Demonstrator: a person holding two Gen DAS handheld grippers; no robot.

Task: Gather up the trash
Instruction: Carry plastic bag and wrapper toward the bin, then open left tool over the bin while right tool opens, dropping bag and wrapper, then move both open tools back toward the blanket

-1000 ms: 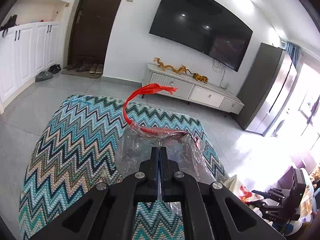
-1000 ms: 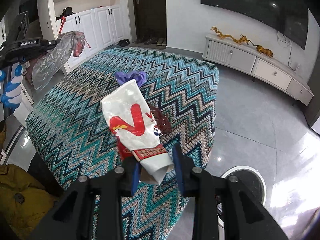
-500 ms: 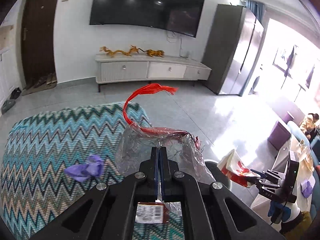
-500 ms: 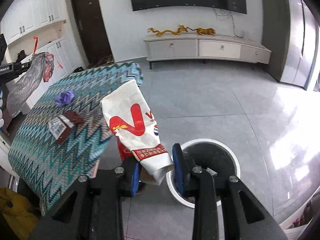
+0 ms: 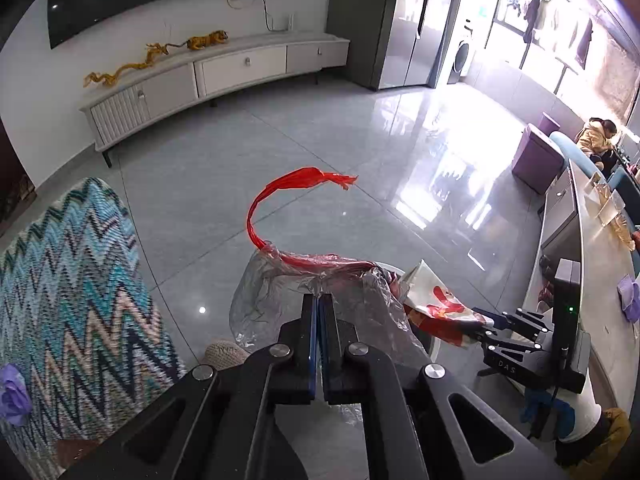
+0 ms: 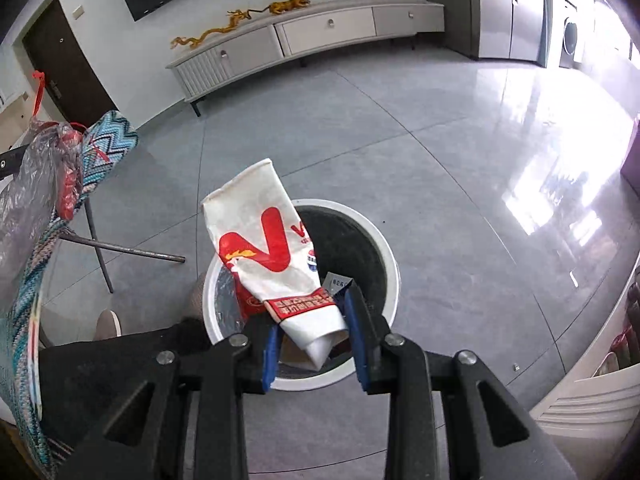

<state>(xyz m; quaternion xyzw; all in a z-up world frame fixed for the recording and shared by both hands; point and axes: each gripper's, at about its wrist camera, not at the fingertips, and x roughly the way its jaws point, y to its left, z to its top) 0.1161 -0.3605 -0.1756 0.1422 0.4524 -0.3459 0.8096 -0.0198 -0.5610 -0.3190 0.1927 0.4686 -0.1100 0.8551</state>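
Observation:
My left gripper is shut on a clear plastic bag with a red drawstring; the bag also shows at the left of the right wrist view. My right gripper is shut on a white and red paper food bag and holds it directly above a round white trash bin with a dark inside and some trash in it. In the left wrist view the food bag and the right gripper sit at the right, the bin mostly hidden behind the plastic bag.
A table with a zigzag cloth is on the left, with a crumpled purple glove on it. A metal table leg stands near the bin. A white TV cabinet lines the far wall. A white counter runs along the right.
Both grippers swung right, away from the table, toward the bin. The food bag now hangs over the bin opening. Both grips are unchanged.

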